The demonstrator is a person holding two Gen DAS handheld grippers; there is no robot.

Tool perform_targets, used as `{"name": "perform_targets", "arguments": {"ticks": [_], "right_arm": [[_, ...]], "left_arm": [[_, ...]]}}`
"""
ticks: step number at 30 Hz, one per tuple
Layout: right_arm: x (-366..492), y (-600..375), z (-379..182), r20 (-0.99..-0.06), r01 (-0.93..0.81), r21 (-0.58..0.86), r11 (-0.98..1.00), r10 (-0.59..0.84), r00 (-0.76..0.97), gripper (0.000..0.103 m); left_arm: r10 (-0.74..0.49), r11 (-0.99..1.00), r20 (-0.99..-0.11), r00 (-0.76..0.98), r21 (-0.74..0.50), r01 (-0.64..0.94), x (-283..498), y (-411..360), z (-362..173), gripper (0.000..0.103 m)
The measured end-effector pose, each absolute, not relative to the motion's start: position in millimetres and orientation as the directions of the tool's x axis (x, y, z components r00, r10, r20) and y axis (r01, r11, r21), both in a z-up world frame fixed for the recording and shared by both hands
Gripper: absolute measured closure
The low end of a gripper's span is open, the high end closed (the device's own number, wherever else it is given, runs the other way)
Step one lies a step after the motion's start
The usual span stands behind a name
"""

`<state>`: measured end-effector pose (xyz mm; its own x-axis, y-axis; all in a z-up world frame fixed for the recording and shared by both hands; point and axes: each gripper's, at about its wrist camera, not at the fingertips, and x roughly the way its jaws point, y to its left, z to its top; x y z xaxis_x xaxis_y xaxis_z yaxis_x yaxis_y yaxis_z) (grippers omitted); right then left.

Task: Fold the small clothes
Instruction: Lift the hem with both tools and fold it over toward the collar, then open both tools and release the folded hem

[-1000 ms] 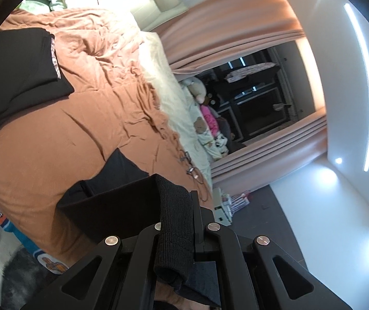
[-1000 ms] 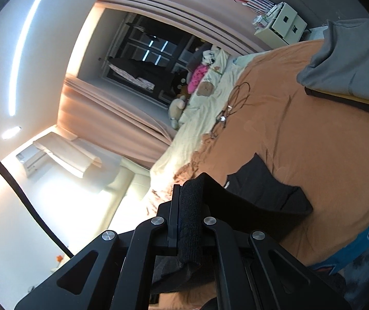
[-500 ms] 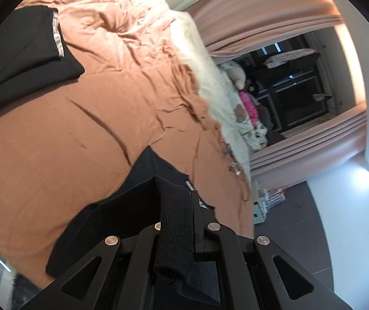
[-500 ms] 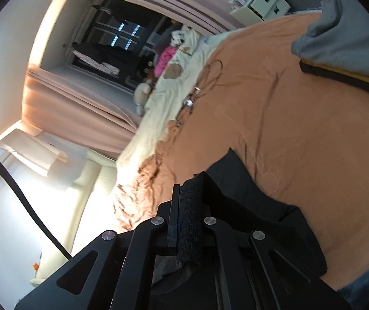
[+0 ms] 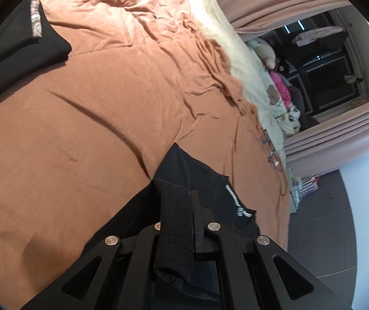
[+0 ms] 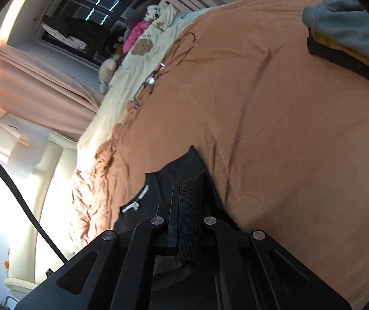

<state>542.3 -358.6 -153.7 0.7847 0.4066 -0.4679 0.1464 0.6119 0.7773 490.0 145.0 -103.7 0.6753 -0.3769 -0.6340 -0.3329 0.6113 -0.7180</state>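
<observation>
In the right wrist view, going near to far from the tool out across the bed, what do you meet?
Right tool shut on a ribbed hem, black garment with its white label, bare orange blanket, hangers, cream sheet, stuffed toys, dark window.

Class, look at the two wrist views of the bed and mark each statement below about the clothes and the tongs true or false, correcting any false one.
1. Both the left tongs and the right tongs are shut on the black garment. True.
2. The black garment lies on a blue bedspread. False: the bedspread is orange-brown.
3. A folded black item with a patterned strip lies apart from the held garment. True.
4. The grey garment is held by the right tongs. False: it lies untouched at the bed's edge.
</observation>
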Motion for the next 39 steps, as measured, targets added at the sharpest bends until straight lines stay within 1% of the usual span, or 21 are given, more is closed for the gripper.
{"name": "perform_targets", "arguments": {"ticks": [10,15,16,17,18,19,20,21,22,26,28,34,37,39], "right_arm": [[587,-344,-153,-0.564,0.197,0.722,0.663,0.398,0.724,0.103],[595,-336,-143,-0.610,0.176,0.666,0.725,0.393,0.689,0.103],[593,-334,-137,-0.615,0.163,0.651,0.742,0.390,0.685,0.102],[591,-332,-133,-0.619,0.152,0.640,0.754,0.389,0.682,0.102],[592,-333,-130,-0.622,0.145,0.634,0.760,0.389,0.679,0.098],[588,-332,-126,-0.621,0.137,0.631,0.763,0.392,0.678,0.083],[589,-334,-126,-0.621,0.132,0.629,0.766,0.393,0.678,0.068],[584,-334,-120,-0.622,0.127,0.618,0.776,0.384,0.682,0.028],[581,-335,-118,-0.622,0.127,0.607,0.784,0.369,0.691,0.015],[565,-331,-111,-0.634,0.088,0.553,0.829,0.349,0.690,0.015],[558,-325,-105,-0.662,0.061,0.498,0.865,0.334,0.670,0.015],[541,-299,-100,-0.766,-0.032,0.289,0.957,0.252,0.592,0.015],[534,-292,-100,-0.796,-0.054,0.219,0.974,0.210,0.567,0.015],[531,-285,-100,-0.810,-0.069,0.167,0.984,0.177,0.559,0.015]], "left_arm": [[-0.344,0.647,-0.708,0.617,-0.655,-0.391,528,140,-134,0.101],[-0.342,0.684,-0.781,0.522,-0.588,-0.432,544,136,-154,0.100],[-0.346,0.687,-0.784,0.515,-0.586,-0.430,543,136,-154,0.098],[-0.345,0.697,-0.788,0.511,-0.579,-0.422,542,136,-152,0.091],[-0.341,0.706,-0.788,0.512,-0.574,-0.415,539,137,-150,0.085],[-0.332,0.717,-0.792,0.513,-0.565,-0.408,537,137,-147,0.065],[-0.317,0.729,-0.794,0.519,-0.554,-0.403,533,139,-142,0.043],[-0.300,0.739,-0.793,0.530,-0.544,-0.397,530,141,-137,0.036],[-0.285,0.749,-0.791,0.542,-0.536,-0.389,526,142,-132,0.031],[-0.261,0.814,-0.806,0.532,-0.479,-0.327,517,140,-112,0.030],[-0.247,0.850,-0.822,0.514,-0.438,-0.293,515,134,-108,0.030],[-0.177,0.961,-0.886,0.428,-0.249,-0.117,509,103,-103,0.030],[-0.111,0.990,-0.912,0.394,-0.138,-0.042,502,91,-107,0.030],[-0.079,0.996,-0.922,0.378,-0.091,-0.012,498,88,-112,0.030]]}}
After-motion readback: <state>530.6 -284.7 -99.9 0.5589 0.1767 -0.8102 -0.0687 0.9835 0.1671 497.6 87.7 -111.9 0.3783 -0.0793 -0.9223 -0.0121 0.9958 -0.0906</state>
